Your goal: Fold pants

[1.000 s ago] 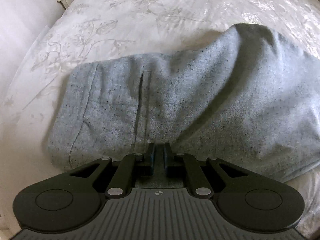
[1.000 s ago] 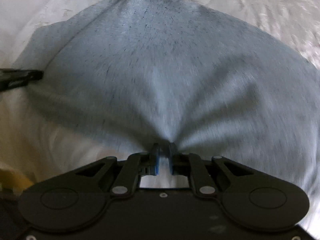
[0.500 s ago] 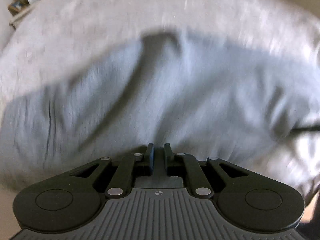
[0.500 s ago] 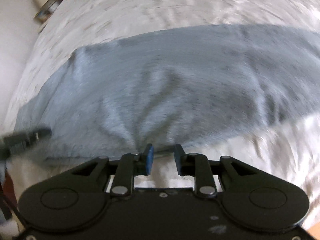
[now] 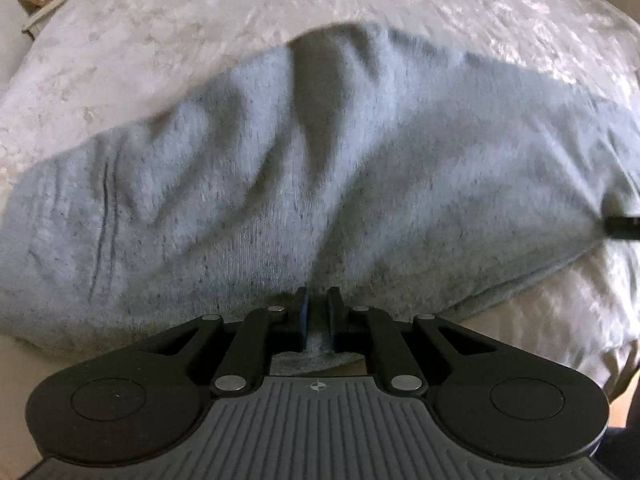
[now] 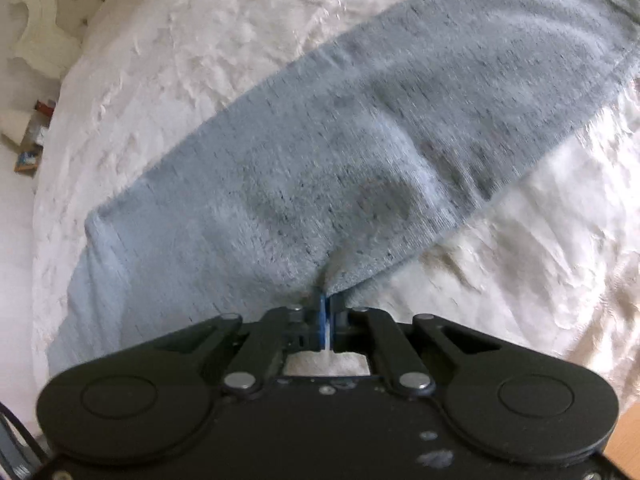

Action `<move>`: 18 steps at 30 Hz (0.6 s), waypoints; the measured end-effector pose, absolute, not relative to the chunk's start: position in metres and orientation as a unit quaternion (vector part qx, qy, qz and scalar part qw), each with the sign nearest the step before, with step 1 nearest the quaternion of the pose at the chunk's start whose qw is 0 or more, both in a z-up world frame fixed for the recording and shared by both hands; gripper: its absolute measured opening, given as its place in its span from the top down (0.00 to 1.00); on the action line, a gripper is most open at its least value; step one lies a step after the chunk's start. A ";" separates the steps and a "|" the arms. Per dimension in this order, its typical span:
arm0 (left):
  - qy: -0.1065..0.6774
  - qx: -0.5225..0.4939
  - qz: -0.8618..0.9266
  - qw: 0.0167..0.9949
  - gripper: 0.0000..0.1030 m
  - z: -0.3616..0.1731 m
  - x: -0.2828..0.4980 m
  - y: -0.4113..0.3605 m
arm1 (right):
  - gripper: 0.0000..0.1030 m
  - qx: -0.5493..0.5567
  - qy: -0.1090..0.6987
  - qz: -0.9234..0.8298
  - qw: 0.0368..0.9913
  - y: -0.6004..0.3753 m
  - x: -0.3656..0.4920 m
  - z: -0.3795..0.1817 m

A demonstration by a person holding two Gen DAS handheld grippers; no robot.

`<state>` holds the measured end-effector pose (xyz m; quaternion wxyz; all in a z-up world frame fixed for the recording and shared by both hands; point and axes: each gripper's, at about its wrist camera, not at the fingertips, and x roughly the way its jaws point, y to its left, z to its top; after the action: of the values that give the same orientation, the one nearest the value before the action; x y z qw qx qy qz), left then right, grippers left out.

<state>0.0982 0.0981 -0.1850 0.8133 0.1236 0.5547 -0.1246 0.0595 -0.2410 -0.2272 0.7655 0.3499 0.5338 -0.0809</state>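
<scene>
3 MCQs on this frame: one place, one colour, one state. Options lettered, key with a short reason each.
1. Where do the pants lie?
A. on a white bedspread
B. on a wooden floor
C. over a chair back

2. What colour are the pants?
A. black
B. red
C. heathered grey-blue

3. What is the left gripper doing?
A. hanging wide open above the cloth
B. shut on the pants' near edge
C. holding a hanger

Key:
1 A: the pale embossed bedspread surrounds the cloth in both wrist views.
2 C: the knit reads grey-blue with dark flecks.
3 B: cloth is pinched between its narrow-set jaws; the right gripper is likewise shut on an edge of the pants.
</scene>
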 end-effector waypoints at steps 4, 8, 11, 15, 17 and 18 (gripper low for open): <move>0.532 0.119 -0.126 0.829 0.90 -0.171 0.108 0.089 | 0.88 0.339 0.541 -0.063 0.767 -0.240 0.061 -0.222; 0.515 0.098 -0.122 0.843 0.90 -0.164 0.138 0.077 | 0.76 0.318 0.531 -0.025 0.785 -0.243 0.063 -0.207; 0.505 0.081 -0.114 0.852 0.90 -0.160 0.165 0.068 | 0.75 0.281 0.527 -0.007 0.802 -0.245 0.062 -0.195; 0.501 0.049 -0.080 0.860 0.89 -0.166 0.203 0.072 | 0.74 0.260 0.522 0.001 0.812 -0.249 0.063 -0.185; 0.508 0.033 -0.049 0.859 0.89 -0.175 0.223 0.084 | 0.73 0.258 0.522 0.001 0.813 -0.252 0.064 -0.183; 0.513 0.025 -0.031 0.858 0.90 -0.180 0.232 0.093 | 0.73 0.254 0.522 -0.001 0.814 -0.252 0.065 -0.183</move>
<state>0.2319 0.0928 -0.1798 0.8576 0.0245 0.5127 -0.0309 0.0654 -0.2520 -0.1831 0.8144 0.2544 0.5216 -0.0006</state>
